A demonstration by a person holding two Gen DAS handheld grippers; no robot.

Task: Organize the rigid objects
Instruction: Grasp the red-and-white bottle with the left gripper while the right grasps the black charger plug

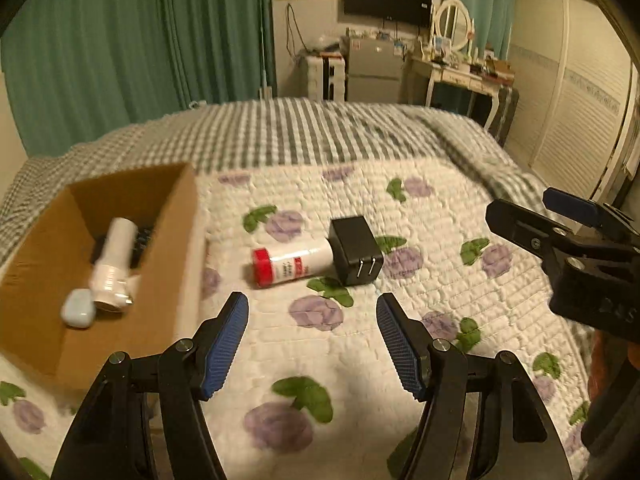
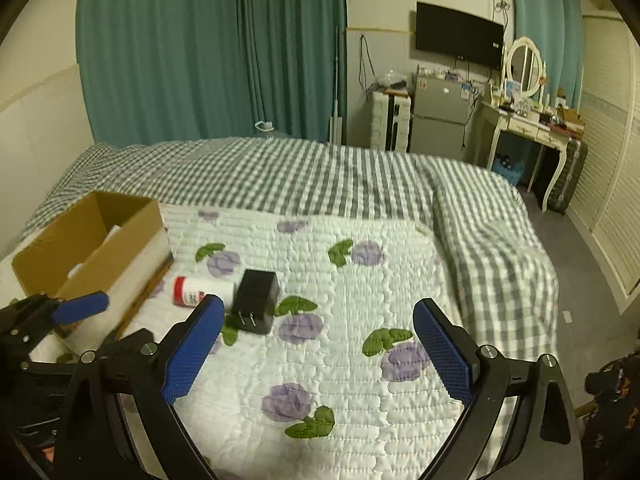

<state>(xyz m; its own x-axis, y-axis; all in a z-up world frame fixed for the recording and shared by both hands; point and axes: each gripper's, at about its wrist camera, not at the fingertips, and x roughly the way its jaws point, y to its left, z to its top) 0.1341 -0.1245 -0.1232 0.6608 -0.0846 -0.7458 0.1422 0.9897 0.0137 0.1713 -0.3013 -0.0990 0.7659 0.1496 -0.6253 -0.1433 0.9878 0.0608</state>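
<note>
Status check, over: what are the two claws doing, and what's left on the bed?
Left gripper and right gripper open, empty. Bottle and charger touching on quilt, beside box. Nothing in the way.

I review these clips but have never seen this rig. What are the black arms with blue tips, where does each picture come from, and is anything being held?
They are two hand-held grippers, each carrying a camera looking along its fingers. The left gripper and the right gripper are both open and empty. On the floral quilt lie a red-capped white bottle touching a black plug adapter. The cardboard box beside them holds a white flashlight-like item and a pale blue case.
</note>
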